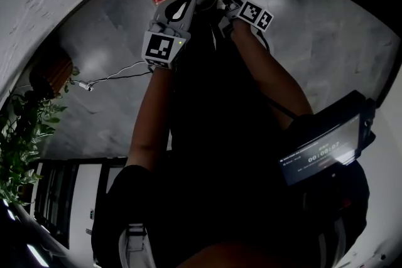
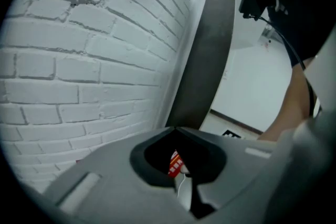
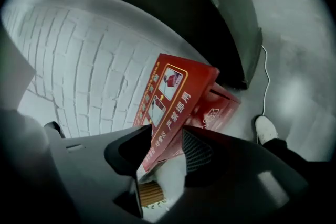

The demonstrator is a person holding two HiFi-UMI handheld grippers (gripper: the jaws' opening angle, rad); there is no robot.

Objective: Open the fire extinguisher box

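Your right gripper (image 3: 167, 136) gapes around the lid (image 3: 170, 86) of the fire extinguisher box (image 3: 220, 107) at the brick wall (image 3: 79, 71); left gripper (image 2: 176, 129) pinched together, empty. You're lining up the grip: close on that edge, then swing it up.

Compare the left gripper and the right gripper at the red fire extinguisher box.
The left gripper has its jaw tips together, while the right gripper has its jaws apart. Nothing sits between the left gripper's tips, whereas the edge of the red fire extinguisher box's printed panel stands between the right gripper's jaws. Both are grey, carry a square-marker cube, and reach towards the box in the head view.
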